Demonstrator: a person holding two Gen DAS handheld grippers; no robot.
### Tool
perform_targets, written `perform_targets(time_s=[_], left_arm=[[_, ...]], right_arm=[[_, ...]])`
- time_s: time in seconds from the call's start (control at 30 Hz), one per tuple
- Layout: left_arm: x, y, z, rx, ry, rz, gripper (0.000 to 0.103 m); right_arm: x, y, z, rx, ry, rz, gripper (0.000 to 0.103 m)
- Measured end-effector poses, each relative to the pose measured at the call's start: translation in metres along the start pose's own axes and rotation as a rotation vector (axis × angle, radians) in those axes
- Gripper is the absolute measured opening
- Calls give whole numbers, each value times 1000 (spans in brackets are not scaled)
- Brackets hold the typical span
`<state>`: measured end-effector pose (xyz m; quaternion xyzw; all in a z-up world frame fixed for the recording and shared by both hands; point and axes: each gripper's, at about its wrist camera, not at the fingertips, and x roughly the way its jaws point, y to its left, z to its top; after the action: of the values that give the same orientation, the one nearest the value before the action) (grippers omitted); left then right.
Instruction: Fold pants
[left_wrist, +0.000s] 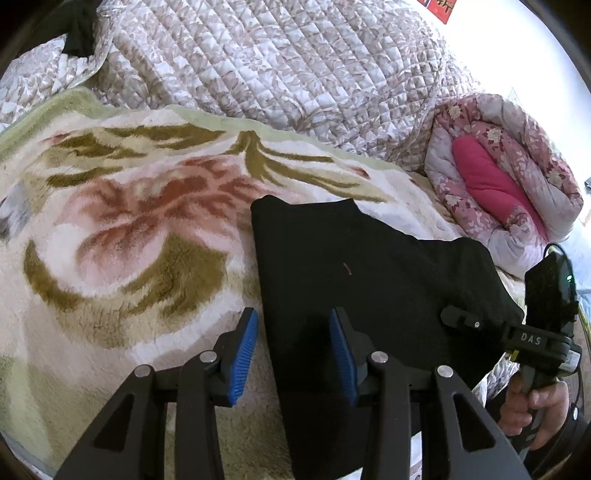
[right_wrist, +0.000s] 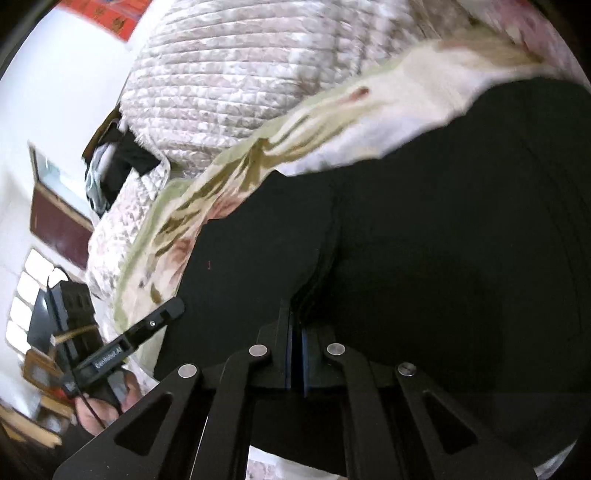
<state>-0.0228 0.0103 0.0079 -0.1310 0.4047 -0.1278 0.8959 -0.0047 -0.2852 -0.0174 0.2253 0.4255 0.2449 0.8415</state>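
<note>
The black pants (left_wrist: 369, 280) lie on a floral fleece blanket (left_wrist: 122, 236). My left gripper (left_wrist: 293, 325) is open, its blue pads straddling the pants' left edge, nothing held. The right gripper (left_wrist: 465, 321) shows in the left wrist view at the pants' right edge, in a hand. In the right wrist view my right gripper (right_wrist: 295, 314) is shut on a fold of the black pants (right_wrist: 424, 240), which rise from its jaws. The left gripper (right_wrist: 159, 321) shows there at lower left.
A quilted grey-patterned cover (left_wrist: 277, 62) lies behind the blanket. A rolled pink floral quilt (left_wrist: 506, 177) lies at the right. In the right wrist view a dark garment (right_wrist: 118, 166) sits by the quilted cover (right_wrist: 221, 85), with room furniture (right_wrist: 55, 221) at the left.
</note>
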Motion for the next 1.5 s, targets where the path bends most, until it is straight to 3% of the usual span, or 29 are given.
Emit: perform_targets(time_s=[0.1,0.27,0.37,0.47,0.6,0.67,0.73,0.83,0.87,1.0,1.1,1.33,1.4,1.5], left_arm=[[-6,-3,0,14,-19,-7,43],[-6,-8,-3,22,-13,-14,43],[-12,-12,-3,34,-24,-20,43],[-16,-17,-1,45,-45,-35,43],[-13,-28,-2,83,-44,-58,43],[-4,-33,-5,110,-17,-48,43],[5,-35,-10,131,11,-32,43],[6,-38,-15,168,-13,-15,43],[7,-39,-15,177,-16,-9,43],[6,-40,-15,175,-17,-9,46],[4,-40,-17,170,-18,-7,46],[-4,-37,-26,150,-32,8,46],[-8,-35,-27,136,-41,11,46],[-16,-32,-26,97,-78,7,46]], right_arm=[[-7,6,-2,-19,-33,3,2],[-1,-6,-2,20,4,-4,3],[-20,2,2,-34,-85,-107,11],[-35,11,8,-80,-159,-123,12],[-10,29,15,-171,-75,-63,12],[19,22,19,-164,4,-126,8],[21,4,25,-92,-35,-98,6],[5,-7,29,-61,-102,-175,10],[0,-10,28,-55,-110,-196,10],[-16,1,7,-93,-124,-137,10],[-9,17,-11,-162,-75,-123,14],[-22,21,-33,-192,-114,-197,16],[-29,22,-38,-193,-135,-180,17],[-23,22,-40,-209,-107,-192,19]])
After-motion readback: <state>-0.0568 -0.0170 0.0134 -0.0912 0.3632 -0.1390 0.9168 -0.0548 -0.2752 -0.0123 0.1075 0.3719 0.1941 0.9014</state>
